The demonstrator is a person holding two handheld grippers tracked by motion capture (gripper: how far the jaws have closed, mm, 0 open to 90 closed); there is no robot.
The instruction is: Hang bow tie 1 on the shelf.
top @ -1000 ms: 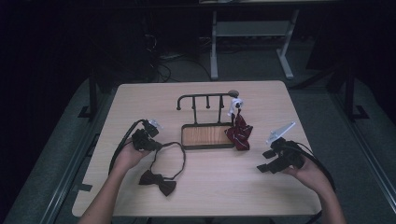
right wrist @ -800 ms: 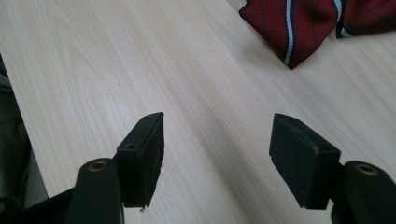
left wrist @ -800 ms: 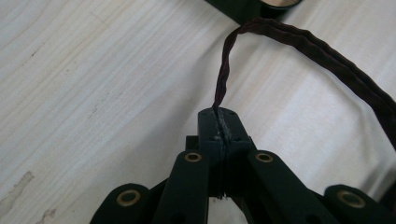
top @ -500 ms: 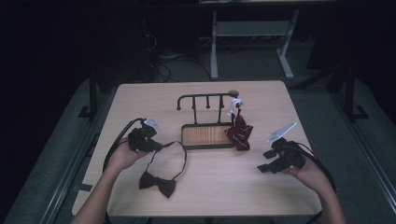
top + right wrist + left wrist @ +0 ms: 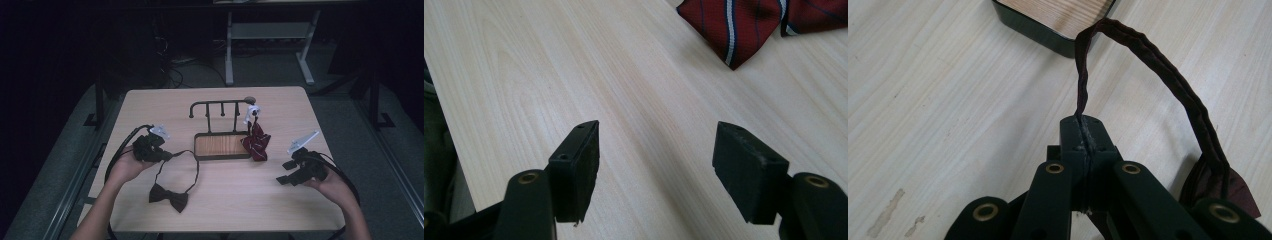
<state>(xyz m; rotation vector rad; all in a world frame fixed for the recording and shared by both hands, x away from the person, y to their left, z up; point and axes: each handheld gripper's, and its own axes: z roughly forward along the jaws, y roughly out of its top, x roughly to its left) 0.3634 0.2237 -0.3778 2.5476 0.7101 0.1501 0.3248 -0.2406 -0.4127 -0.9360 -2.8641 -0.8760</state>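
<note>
A dark maroon bow tie (image 5: 169, 196) lies on the wooden table, its thin strap (image 5: 192, 165) looping up toward the rack. My left gripper (image 5: 167, 156) is shut on that strap (image 5: 1168, 80), which rises out of the closed tips (image 5: 1082, 122) and curves back down to the bow (image 5: 1218, 182). A red striped bow tie (image 5: 256, 141) hangs at the right end of the black hook rack (image 5: 220, 104). My right gripper (image 5: 285, 172) is held open over bare table to the right. Its jaws (image 5: 656, 160) stand wide apart with nothing between them, and the striped tie (image 5: 734, 25) lies ahead.
The rack stands on a black-rimmed wooden base (image 5: 222, 146) at the table's middle, and its corner (image 5: 1033, 30) is close in front of my left gripper. A small white clip (image 5: 252, 111) sits at the rack's right end. The table drops off to dark floor on all sides.
My left gripper has risen a little with the strap in it, which draws the loop up off the table. The right gripper has kept still.
</note>
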